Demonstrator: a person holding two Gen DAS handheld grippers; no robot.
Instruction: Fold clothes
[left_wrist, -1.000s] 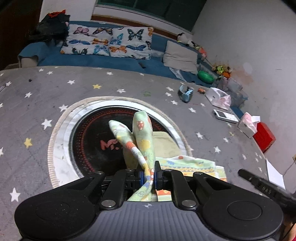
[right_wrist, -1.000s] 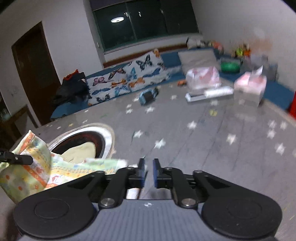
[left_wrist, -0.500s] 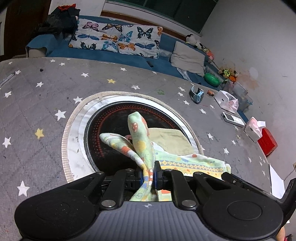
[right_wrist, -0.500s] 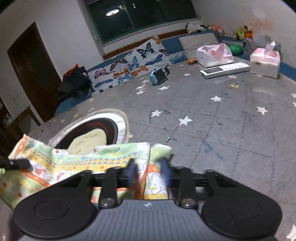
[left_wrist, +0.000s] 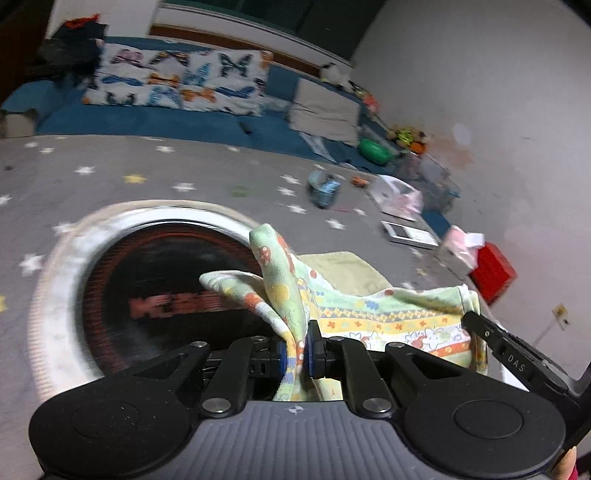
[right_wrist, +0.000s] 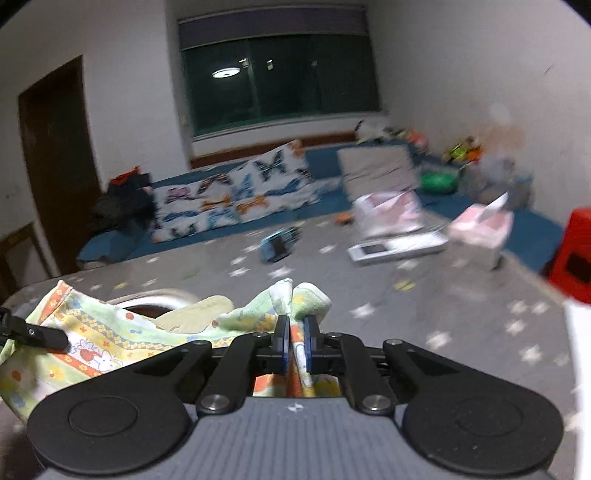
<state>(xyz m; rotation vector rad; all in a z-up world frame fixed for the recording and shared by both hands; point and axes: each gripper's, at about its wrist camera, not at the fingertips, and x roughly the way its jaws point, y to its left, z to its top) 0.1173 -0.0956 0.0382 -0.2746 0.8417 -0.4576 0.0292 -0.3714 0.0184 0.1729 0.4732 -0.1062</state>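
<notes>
While both views are smeared by blur, the left gripper (left_wrist: 300, 349) is clamped on a bunched corner of the patterned cloth (left_wrist: 391, 317) at lower centre; the right gripper (right_wrist: 295, 345) pinches another fold, apparently above the star-print surface (right_wrist: 424, 295).

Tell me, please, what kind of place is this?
Probably a room in a home, at night. Butterfly-print pillows lie on a blue mattress under a dark window, and tissue boxes sit on the star-patterned cloth.
</notes>
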